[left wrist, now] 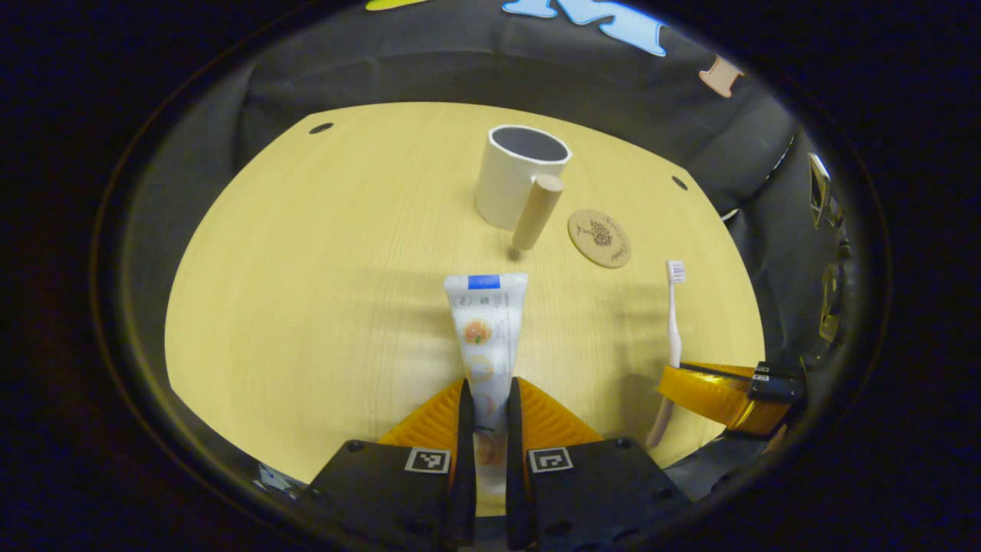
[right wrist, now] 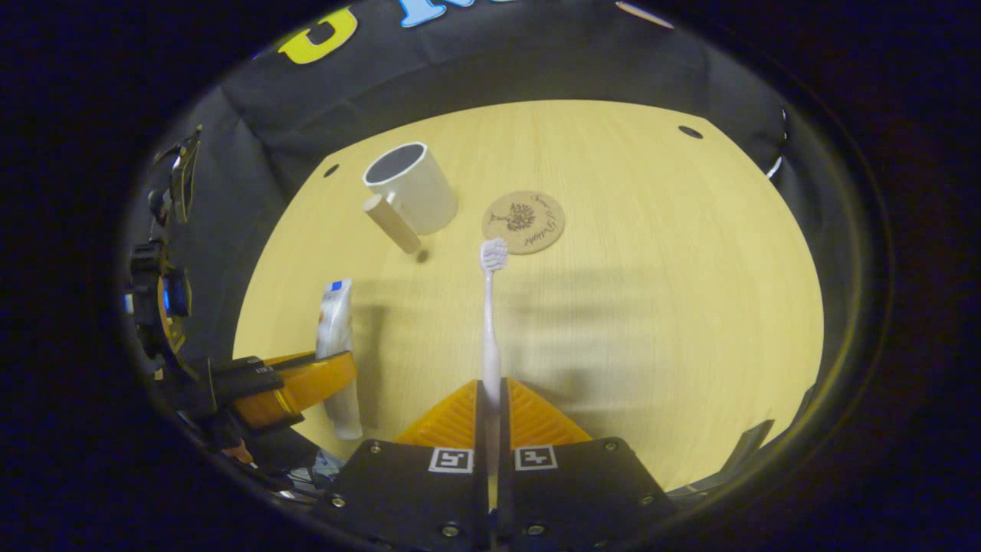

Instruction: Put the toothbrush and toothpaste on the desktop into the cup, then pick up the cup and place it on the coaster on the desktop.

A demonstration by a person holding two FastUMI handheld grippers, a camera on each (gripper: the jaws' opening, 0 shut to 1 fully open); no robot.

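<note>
Above the tabletop [left wrist: 306,253], the left hand-held gripper [left wrist: 487,418] clamps a white toothpaste [left wrist: 486,330] tube; the right hand-held gripper [right wrist: 490,418] pinches a pale toothbrush [right wrist: 490,322]. Beyond stand the white cup [left wrist: 515,176] and round coaster [left wrist: 600,238], whose tree print reads clearer in the right gripper view.

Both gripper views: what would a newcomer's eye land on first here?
The left gripper is clamped on the toothpaste tube, the right gripper on the toothbrush. Beyond them on the desktop stand the empty cup and, beside it, the bare coaster.
</note>
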